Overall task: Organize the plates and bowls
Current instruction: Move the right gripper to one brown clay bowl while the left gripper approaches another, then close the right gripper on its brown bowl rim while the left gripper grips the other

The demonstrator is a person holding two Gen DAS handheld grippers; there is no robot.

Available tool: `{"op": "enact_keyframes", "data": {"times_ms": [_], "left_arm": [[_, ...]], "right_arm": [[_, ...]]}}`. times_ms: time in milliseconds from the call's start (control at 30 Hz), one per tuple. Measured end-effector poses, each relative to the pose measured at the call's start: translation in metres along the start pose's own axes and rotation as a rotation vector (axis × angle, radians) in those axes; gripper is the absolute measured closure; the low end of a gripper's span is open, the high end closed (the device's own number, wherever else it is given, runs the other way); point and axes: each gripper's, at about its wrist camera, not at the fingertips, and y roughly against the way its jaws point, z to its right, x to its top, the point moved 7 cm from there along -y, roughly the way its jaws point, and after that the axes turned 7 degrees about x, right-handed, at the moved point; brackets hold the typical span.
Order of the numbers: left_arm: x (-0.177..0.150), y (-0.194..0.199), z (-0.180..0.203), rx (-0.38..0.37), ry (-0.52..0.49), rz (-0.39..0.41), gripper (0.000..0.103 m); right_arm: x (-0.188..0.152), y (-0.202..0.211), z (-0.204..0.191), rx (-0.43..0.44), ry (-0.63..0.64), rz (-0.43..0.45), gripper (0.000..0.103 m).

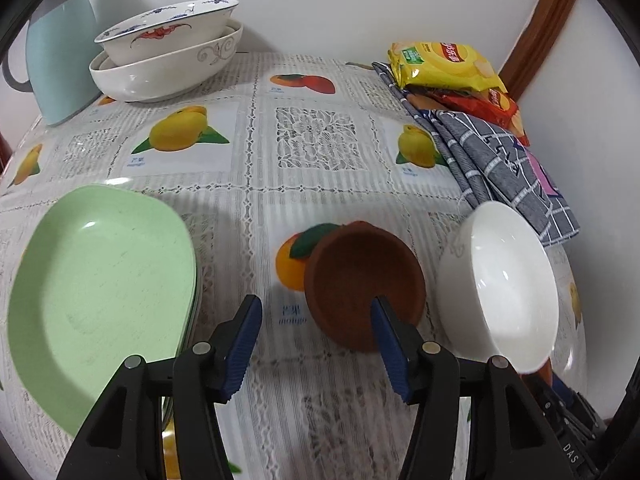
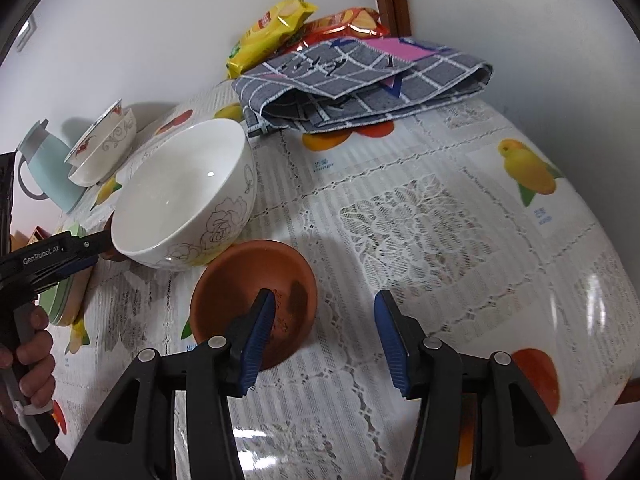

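Observation:
A small brown clay bowl (image 1: 362, 284) sits on the tablecloth, and my open left gripper (image 1: 316, 344) has its right finger inside the rim. A second brown clay bowl (image 2: 256, 304) lies at my open right gripper (image 2: 324, 334), whose left finger is inside it. A white flower-patterned bowl (image 2: 184, 192) stands between them, also in the left wrist view (image 1: 504, 284). A stack of green plates (image 1: 100, 288) lies left. Two nested white bowls (image 1: 168, 52) stand at the back left.
A pale blue jug (image 1: 56, 60) stands by the nested bowls. Chip bags (image 1: 444, 64) and a grey checked cloth (image 1: 496, 160) lie at the back right by the wall. The table edge (image 2: 624, 388) runs close on the right.

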Motion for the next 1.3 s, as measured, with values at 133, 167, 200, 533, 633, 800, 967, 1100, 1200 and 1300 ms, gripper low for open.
{"op": "enact_keyframes", "data": {"times_ms": [133, 167, 200, 533, 633, 800, 967, 1100, 1200, 1300], "left_arm": [[0.005, -0.007, 0.005, -0.010, -0.010, -0.002, 0.051], [0.006, -0.008, 0.006, -0.003, -0.019, -0.002, 0.051], [0.007, -0.009, 0.007, 0.006, -0.025, 0.000, 0.051], [0.014, -0.018, 0.001, 0.082, -0.034, 0.028, 0.075], [0.014, -0.018, 0.001, 0.080, -0.041, 0.032, 0.080], [0.012, -0.013, 0.005, 0.037, -0.048, 0.038, 0.094], [0.008, -0.005, 0.010, 0.004, -0.063, 0.039, 0.095], [0.006, 0.003, 0.005, -0.014, -0.057, 0.040, 0.095], [0.005, 0.010, 0.000, -0.040, -0.036, 0.041, 0.095], [0.006, 0.018, 0.000, -0.057, -0.032, 0.049, 0.095]], "right_arm": [[0.004, -0.004, -0.002, -0.006, 0.007, 0.005, 0.057], [0.005, -0.005, -0.003, -0.008, 0.008, 0.005, 0.059], [0.006, -0.006, -0.003, -0.010, 0.011, 0.005, 0.062], [0.009, -0.013, -0.010, -0.036, 0.040, 0.020, 0.079], [0.008, -0.014, -0.013, -0.029, 0.041, 0.029, 0.084], [0.006, -0.010, -0.015, -0.033, 0.042, 0.038, 0.090], [0.005, -0.003, -0.019, -0.036, 0.046, 0.053, 0.092], [0.004, 0.003, -0.021, -0.035, 0.044, 0.064, 0.093], [0.003, 0.006, -0.021, -0.036, 0.033, 0.068, 0.093], [0.003, 0.010, -0.021, -0.032, 0.024, 0.076, 0.093]]}}
